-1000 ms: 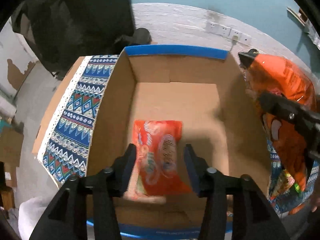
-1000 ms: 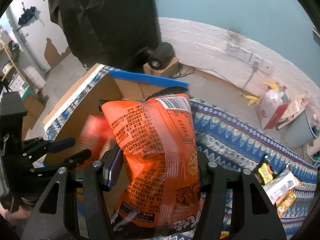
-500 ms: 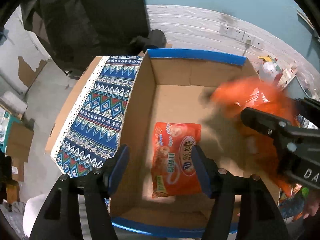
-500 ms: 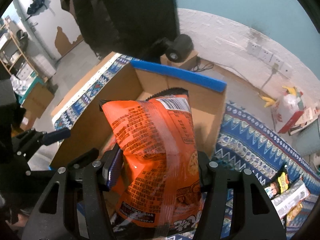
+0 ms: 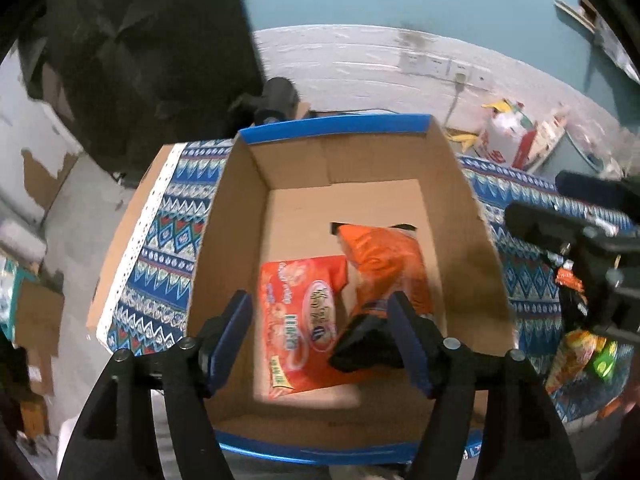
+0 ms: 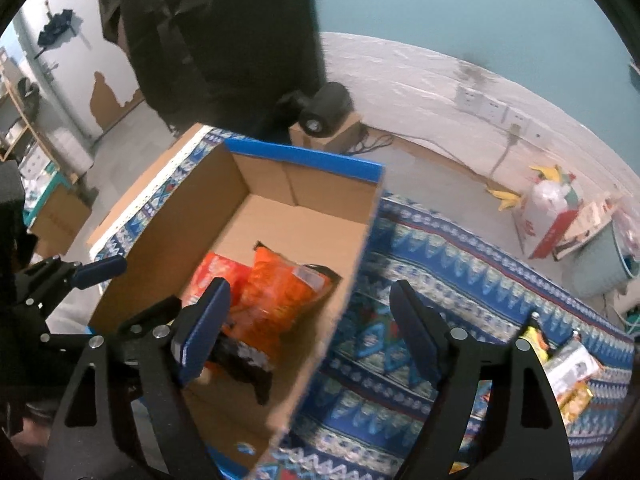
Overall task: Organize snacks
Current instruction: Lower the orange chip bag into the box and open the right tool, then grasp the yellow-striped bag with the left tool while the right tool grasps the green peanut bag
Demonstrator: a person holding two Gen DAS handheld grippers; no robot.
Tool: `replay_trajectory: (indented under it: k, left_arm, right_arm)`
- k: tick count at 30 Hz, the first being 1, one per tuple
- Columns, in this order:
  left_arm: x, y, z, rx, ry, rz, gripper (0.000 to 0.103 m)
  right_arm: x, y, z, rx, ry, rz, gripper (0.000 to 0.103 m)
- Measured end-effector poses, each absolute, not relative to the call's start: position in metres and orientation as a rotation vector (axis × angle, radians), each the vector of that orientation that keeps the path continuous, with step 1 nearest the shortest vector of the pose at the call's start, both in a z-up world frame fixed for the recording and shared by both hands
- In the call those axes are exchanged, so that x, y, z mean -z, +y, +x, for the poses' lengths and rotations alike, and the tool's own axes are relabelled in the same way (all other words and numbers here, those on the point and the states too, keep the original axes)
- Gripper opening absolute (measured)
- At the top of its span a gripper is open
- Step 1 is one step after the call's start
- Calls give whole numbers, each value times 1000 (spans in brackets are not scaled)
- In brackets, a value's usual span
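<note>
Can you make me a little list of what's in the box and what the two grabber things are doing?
box: cardboard box with blue edges, on a patterned cloth
in box: flat red snack pack; orange chip bag leaning on it
left gripper: open, empty, over the box
right gripper: open, empty, over the box's right wall
still outside: more snacks on the cloth

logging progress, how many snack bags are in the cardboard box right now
2: a flat red-orange bag on the box floor, and an orange chip bag beside it, overlapping its edge. Nothing else shows inside.
</note>
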State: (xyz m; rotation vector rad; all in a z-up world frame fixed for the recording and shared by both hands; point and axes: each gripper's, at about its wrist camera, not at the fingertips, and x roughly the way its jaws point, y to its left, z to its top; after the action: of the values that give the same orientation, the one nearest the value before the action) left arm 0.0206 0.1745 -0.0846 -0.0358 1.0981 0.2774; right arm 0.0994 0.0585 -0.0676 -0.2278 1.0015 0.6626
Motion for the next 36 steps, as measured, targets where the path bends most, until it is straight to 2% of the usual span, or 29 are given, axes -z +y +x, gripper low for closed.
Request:
replay_trajectory:
  k: [13, 27, 36]
  left_arm:
    - [78, 111, 22, -144, 1090, -3, 78]
    - [90, 40, 25, 9, 1157, -12, 78]
    - [116, -7, 21, 76, 1236, -17, 78]
  right_arm:
    - [57, -20, 97, -550, 1015, -225, 82]
    - [80, -129, 83, -406, 1089, -208, 83]
    - [104, -192, 75, -296, 1142, -157, 83]
